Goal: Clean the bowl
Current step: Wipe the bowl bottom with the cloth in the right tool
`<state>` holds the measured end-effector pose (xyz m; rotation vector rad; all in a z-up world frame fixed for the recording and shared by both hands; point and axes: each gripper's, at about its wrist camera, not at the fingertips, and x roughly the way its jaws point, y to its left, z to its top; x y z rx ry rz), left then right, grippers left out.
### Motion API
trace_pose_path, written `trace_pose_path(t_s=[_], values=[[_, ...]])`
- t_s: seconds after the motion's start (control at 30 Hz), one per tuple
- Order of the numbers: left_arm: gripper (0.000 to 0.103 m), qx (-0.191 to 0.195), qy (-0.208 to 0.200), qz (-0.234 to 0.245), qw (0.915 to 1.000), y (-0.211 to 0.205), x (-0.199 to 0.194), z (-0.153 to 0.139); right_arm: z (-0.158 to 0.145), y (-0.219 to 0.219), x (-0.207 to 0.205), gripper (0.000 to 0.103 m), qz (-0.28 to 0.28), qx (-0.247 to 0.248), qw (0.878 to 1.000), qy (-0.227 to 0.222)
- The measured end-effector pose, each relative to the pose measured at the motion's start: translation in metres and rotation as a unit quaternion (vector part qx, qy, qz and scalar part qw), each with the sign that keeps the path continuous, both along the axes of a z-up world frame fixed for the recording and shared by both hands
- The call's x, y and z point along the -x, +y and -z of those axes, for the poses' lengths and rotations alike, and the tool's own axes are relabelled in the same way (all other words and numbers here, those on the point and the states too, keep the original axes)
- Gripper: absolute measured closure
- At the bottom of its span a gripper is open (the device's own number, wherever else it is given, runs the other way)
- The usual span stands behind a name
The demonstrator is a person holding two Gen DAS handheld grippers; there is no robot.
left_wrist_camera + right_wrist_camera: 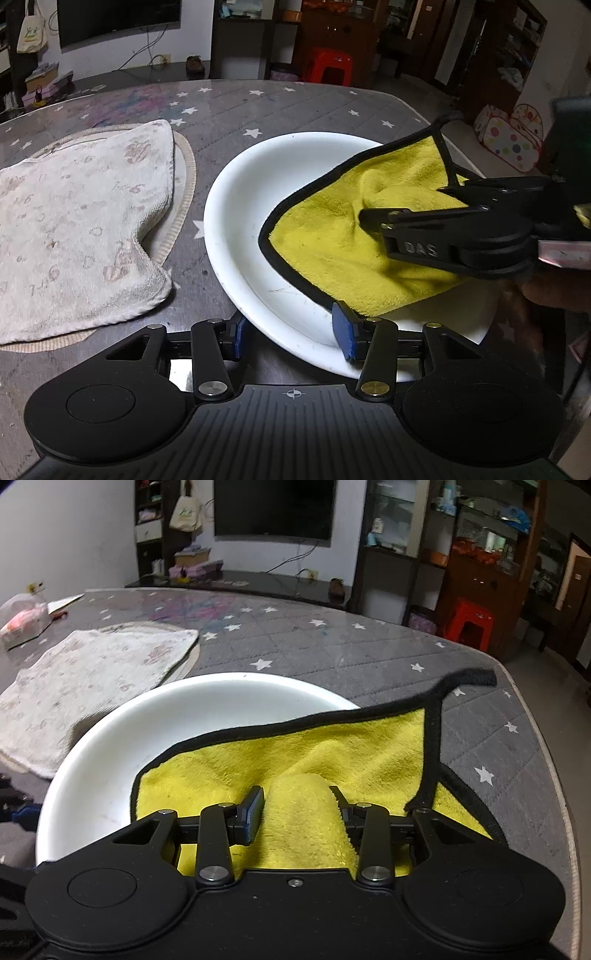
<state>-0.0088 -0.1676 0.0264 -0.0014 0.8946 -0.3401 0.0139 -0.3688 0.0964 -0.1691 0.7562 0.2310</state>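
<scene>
A white bowl (pixel 251 206) sits on the grey star-patterned table; it also shows in the right wrist view (pixel 110 746). A yellow cloth (pixel 332 236) with black edging lies in its right half and over its rim. My right gripper (pixel 297 805) is shut on a bunched fold of the yellow cloth (pixel 306 812) inside the bowl; it shows from the side in the left wrist view (pixel 406 206). My left gripper (pixel 291 332) is shut on the bowl's near rim, one blue pad outside and one inside.
A pale patterned towel (pixel 74 236) lies on a round mat left of the bowl, also in the right wrist view (pixel 92 679). A plastic bag (pixel 26 622) sits at the far left. The table's right edge (pixel 546 760) is close to the cloth.
</scene>
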Motion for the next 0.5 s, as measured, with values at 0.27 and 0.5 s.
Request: trace_pose_path(t_s=[0.27, 0.5], values=[[0.057, 0.01, 0.005, -0.006, 0.9999, 0.002, 0.003, -0.004, -0.016, -0.006, 0.024, 0.056, -0.011, -0.004, 1.0, -0.018], [0.058, 0.012, 0.002, -0.009, 0.9999, 0.002, 0.01, -0.009, -0.005, -0.009, 0.018, 0.079, -0.009, 0.01, 1.0, 0.004]])
